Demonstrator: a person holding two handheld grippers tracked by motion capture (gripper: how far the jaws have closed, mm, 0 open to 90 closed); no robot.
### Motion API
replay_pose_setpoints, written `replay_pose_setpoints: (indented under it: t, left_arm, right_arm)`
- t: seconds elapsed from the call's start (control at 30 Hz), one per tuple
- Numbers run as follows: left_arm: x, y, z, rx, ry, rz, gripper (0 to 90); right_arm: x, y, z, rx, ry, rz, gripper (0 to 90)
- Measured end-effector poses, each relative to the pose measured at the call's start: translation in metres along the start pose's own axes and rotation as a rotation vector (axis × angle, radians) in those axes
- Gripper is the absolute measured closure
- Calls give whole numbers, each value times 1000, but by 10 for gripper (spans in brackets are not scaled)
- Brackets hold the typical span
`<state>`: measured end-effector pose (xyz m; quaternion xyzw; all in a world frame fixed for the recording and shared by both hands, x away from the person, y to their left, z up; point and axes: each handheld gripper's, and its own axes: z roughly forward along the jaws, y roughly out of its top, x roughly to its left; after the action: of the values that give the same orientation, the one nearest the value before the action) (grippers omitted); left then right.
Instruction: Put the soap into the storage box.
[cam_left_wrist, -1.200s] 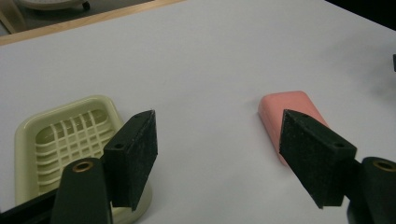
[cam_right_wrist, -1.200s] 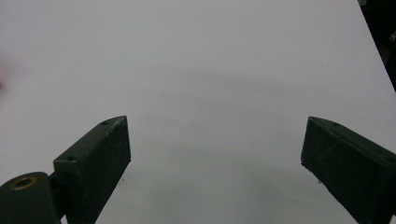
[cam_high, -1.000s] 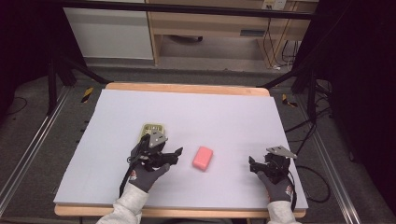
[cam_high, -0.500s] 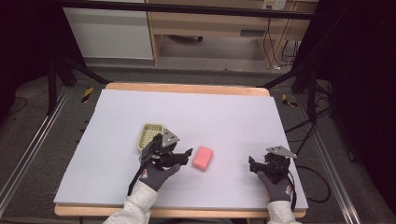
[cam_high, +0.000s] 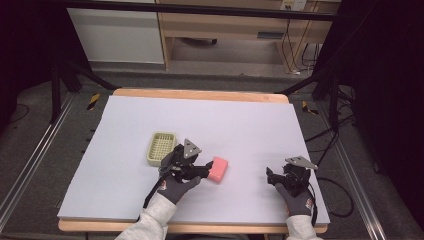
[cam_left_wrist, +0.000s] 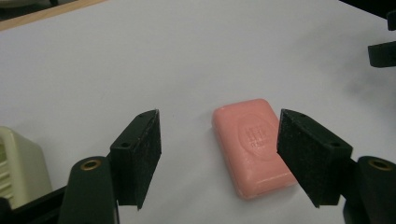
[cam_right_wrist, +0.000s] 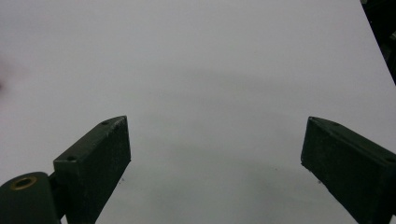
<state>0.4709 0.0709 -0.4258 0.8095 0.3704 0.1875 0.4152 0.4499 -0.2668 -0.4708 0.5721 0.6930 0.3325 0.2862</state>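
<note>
The left gripper (cam_high: 206, 169) is reaching toward the pink soap bar (cam_high: 219, 169), which is lying flat on the pale table cover (cam_high: 240, 120), a little left of the middle and toward the person's side. In the left gripper view, the left gripper (cam_left_wrist: 219, 158) has the soap bar (cam_left_wrist: 252, 145) sitting between its two black jaws. The bar is lying nearer the right-hand jaw, which overlaps its edge in that view, while a clear gap is showing on the other side. The jaws have just been closing around the bar, and they are not yet pressing on it from both sides; whether the right-hand pad is touching the soap is hard to tell from this angle.

A cream slotted soap dish (cam_high: 161, 148) is sitting just beside the left gripper on the far left side, and its corner (cam_left_wrist: 18, 163) is showing at the edge of the left gripper view.

The right gripper (cam_high: 272, 175) is resting low over the cover, well apart from the soap. In the right gripper view its jaws (cam_right_wrist: 215, 154) are standing wide open over bare cover.
</note>
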Motion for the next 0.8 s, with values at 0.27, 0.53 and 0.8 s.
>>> replay_pose_setpoints:
  t: [0.27,0.53,0.8]
  left_arm:
    - [-7,2,10,13,-16,6,301]
    - [-15,2,20,23,-28,2,299]
    - [-22,1,33,43,-43,8,292]
  right_arm:
    - [0,0,0,1,0,3,85]
    - [0,0,0,1,0,2,85]
    - [0,0,0,2,-1,6,85]
